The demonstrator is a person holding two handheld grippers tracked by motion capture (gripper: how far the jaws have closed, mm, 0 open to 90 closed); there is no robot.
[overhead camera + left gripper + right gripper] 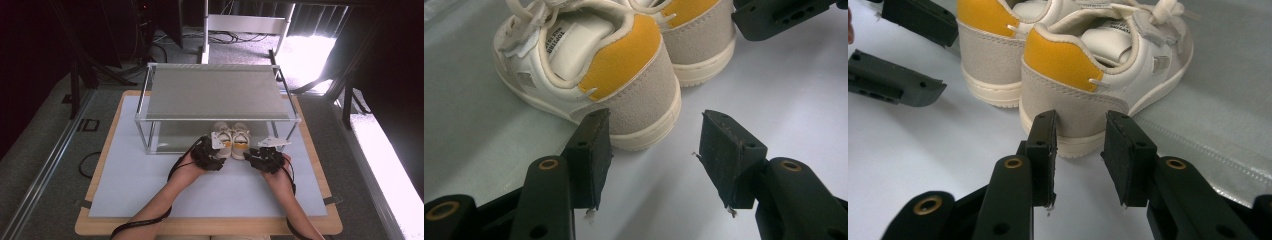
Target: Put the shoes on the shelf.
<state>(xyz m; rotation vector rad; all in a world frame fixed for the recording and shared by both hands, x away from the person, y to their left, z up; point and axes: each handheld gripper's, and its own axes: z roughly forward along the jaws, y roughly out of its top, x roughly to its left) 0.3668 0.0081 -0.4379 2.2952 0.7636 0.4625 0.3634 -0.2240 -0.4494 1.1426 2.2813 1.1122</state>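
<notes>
My right gripper (1079,160) had its jaws apart just behind the right sneaker (1108,75)'s heel, gripping nothing; my left gripper (651,157) gaped behind the left sneaker (594,75). Both shoes stood at the shelf rack (220,119)'s mouth, neither yet grasped, I judged.

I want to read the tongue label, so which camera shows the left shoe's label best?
The left gripper view: the left shoe lies close, its label facing the camera. The high view shows it tiny; the right gripper view shows mostly its heel.
</notes>
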